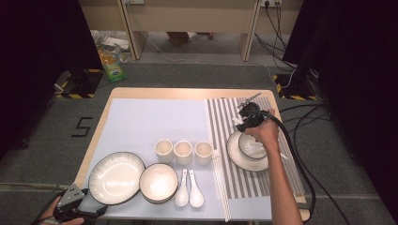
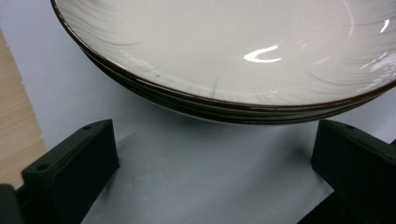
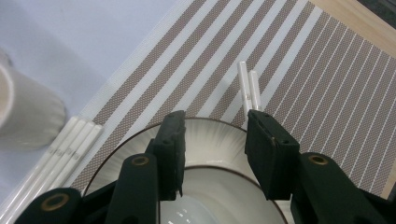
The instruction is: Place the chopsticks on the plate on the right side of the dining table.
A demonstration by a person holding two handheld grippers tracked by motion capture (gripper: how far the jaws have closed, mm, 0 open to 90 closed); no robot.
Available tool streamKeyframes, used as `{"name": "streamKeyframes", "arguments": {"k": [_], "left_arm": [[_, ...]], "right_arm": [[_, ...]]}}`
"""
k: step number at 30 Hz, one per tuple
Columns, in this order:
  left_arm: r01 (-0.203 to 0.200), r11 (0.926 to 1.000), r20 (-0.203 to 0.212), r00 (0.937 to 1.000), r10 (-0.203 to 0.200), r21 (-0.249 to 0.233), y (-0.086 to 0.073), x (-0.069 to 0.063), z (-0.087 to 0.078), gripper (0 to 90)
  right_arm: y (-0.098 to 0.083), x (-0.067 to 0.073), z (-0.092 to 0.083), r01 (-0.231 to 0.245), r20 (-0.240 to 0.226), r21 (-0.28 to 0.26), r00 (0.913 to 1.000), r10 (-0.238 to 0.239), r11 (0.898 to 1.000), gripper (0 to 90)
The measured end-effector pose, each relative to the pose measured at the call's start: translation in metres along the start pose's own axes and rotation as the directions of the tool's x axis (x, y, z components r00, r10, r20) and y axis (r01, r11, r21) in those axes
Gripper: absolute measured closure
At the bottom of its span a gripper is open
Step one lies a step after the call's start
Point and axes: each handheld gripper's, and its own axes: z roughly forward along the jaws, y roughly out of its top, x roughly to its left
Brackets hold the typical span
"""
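Between the jaws of our right gripper (image 3: 212,154) there is only air; they stand partly open over the bowl (image 3: 219,200) on its plate (image 3: 133,156) on the striped mat (image 3: 280,56). Next, we think, we reach past the rim for the white chopsticks (image 3: 248,86). Our left gripper (image 2: 210,172) waits open by the big plate (image 2: 233,51).

Three cups (image 1: 183,152) stand in a row near the middle of the table (image 1: 141,93). Two spoons (image 1: 188,188) lie side by side by the near edge. There are two plates: a big plate (image 1: 116,177) at the near left corner and a plate on the striped mat (image 1: 244,157). Two bowls: one bowl (image 1: 158,182) beside the big plate, one bowl on that plate (image 1: 248,146). Two mats: a pale mat (image 1: 155,122) and a striped mat (image 1: 225,117). One bundle of chopsticks (image 1: 219,180) lies along their seam, another pair (image 3: 248,88) lies beyond the plate.
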Motion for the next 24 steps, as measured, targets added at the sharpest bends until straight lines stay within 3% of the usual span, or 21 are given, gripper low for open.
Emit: {"name": "streamKeyframes", "arguments": {"k": [6,10,24], "left_arm": [[0.0,1.0,0.001,1.0,0.0,0.0,0.0,0.0,0.0,0.0],[0.001,1.0,0.001,1.0,-0.001,-0.003,0.0,0.0,0.0,0.0],[-0.003,0.9999,-0.006,1.0,0.003,-0.01,-0.001,0.0,0.0,0.0]], "right_arm": [[0.009,-0.004,0.015,0.007,0.012,0.029,0.9999,-0.007,1.0,59.4],[0.01,-0.011,0.032,-0.02,0.03,0.053,0.9994,0.018,0.998,59.1],[0.013,-0.018,0.057,-0.083,0.06,0.093,0.9952,0.077,0.992,56.1]]}}
